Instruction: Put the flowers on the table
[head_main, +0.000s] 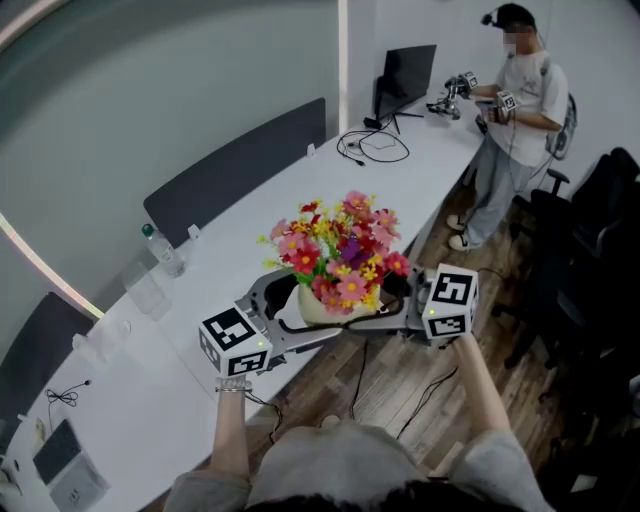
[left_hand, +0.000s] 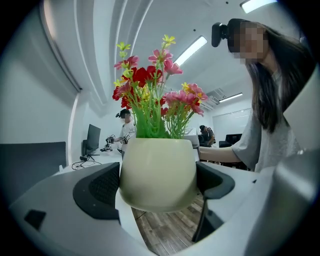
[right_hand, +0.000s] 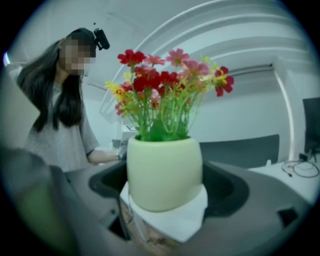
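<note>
We have the pot (head_main: 318, 305) carried between both tools, upright, out over the wooden floor (head_main: 400, 380) just beside the near edge of the long white surface (head_main: 255, 225). It is not yet over the surface. The left tongs (left_hand: 156, 185) are spread wide and closed onto the pot's belly, with a dark pad pressed against each side. The right tongs (right_hand: 166, 186) clasp the same belly from the opposite direction in the same way. The flowers (head_main: 342, 250), red, pink and yellow on thin green stems, stand well above the rim.

We judge the pot to be stiff, smooth and rounded, narrowing toward its base. That makes it a slippery thing to pinch, and it could slide downward if the squeeze eases. It looks like ceramic or hard plastic; if ceramic, a drop onto the floor would break it. The bunch looks light but tall, so the load may be a little top-heavy and will want to tip if either tool tilts.

The stems and blooms are soft and will not bear a hold, so the grip belongs where it is now, on the widest part of the pot. A bottle (head_main: 160, 248) stands farther in on the surface, well apart from the nearest bare stretch.
</note>
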